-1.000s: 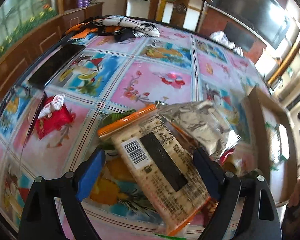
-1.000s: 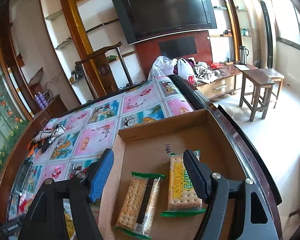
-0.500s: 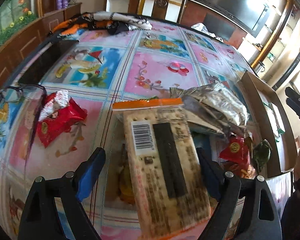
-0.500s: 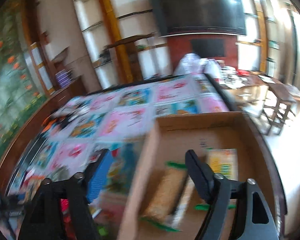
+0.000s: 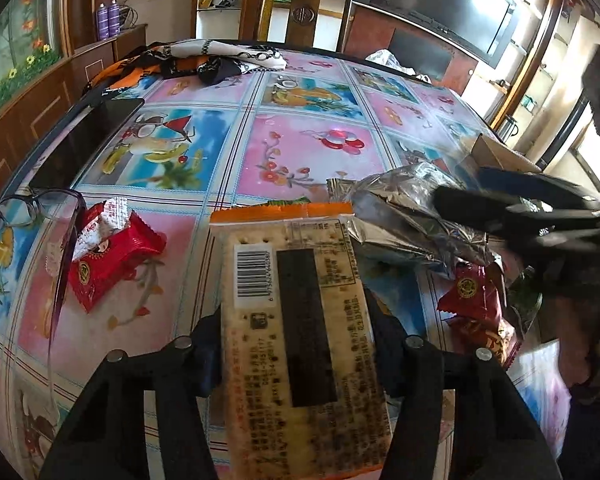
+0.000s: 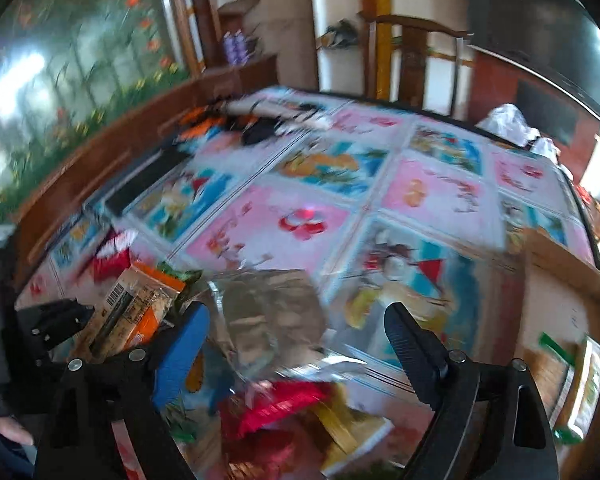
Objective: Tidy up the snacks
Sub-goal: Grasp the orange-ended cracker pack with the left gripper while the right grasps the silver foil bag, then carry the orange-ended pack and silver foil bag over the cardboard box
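My left gripper (image 5: 296,344) is shut on a long cracker pack (image 5: 296,320) with an orange end, held above the table; the pack also shows in the right wrist view (image 6: 136,312). My right gripper (image 6: 296,332) is open over a silver foil bag (image 6: 268,308), which also shows in the left wrist view (image 5: 404,212). Red snack packets lie at the left (image 5: 108,256) and the right (image 5: 480,312) of the held pack. A cardboard box (image 6: 560,292) at the right holds green-ended cracker packs (image 6: 580,384). The right wrist view is blurred.
Glasses (image 5: 40,216) and a dark phone (image 5: 80,144) lie at the table's left edge. A pile of patterned cloth (image 5: 212,60) sits at the far side. A wooden chair (image 5: 300,4) and a TV (image 5: 452,4) stand beyond the flowered tablecloth (image 5: 300,152).
My left gripper has closed on the cracker pack and lifted it. My right gripper swung left from over the box to over the snack pile and now shows in the left view.
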Demonstrator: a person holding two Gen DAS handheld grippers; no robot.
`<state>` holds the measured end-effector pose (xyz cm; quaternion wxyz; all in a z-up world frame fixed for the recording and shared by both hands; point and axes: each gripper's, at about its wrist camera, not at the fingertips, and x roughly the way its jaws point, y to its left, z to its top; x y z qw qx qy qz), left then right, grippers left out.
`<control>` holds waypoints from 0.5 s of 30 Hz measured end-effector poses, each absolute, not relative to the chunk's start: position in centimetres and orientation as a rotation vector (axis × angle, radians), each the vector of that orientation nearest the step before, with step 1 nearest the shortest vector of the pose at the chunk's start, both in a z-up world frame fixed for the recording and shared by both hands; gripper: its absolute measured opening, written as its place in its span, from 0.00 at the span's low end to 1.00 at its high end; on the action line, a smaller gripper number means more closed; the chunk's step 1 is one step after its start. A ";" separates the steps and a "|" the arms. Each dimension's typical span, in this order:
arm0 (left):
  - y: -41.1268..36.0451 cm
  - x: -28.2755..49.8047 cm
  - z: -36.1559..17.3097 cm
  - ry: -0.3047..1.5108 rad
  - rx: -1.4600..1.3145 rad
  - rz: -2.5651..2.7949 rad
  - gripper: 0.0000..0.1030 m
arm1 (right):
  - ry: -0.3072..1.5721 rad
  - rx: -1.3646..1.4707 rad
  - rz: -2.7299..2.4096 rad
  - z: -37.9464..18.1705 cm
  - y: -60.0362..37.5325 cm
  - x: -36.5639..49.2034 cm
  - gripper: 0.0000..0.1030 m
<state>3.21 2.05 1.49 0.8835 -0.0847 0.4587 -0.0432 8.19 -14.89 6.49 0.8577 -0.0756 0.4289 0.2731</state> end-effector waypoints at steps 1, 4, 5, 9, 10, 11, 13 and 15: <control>2.1 3.2 1.5 0.955 -0.179 -0.092 0.53 | 0.904 -0.177 0.571 6.1 -14.4 8.3 0.89; 2.2 3.1 1.5 0.952 -0.181 -0.086 0.52 | 0.910 -0.186 0.567 5.3 -14.0 8.5 0.86; 2.3 3.1 1.5 0.951 -0.186 -0.086 0.52 | 0.916 -0.184 0.579 5.3 -14.1 8.4 0.82; 2.4 3.0 1.6 0.946 -0.191 -0.087 0.51 | 0.921 -0.188 0.606 5.0 -14.2 7.9 0.62; 2.3 3.0 1.6 0.945 -0.190 -0.088 0.51 | 0.908 -0.193 0.609 5.1 -14.2 7.7 0.62; 2.3 3.0 1.6 0.942 -0.188 -0.090 0.51 | 0.894 -0.205 0.610 5.1 -14.2 7.4 0.62; 2.0 2.9 1.7 0.933 -0.175 -0.089 0.51 | 0.880 -0.231 0.604 5.3 -13.9 6.9 0.62; 1.8 2.8 2.0 0.917 -0.170 -0.092 0.51 | 0.854 -0.236 0.591 5.7 -14.1 6.5 0.62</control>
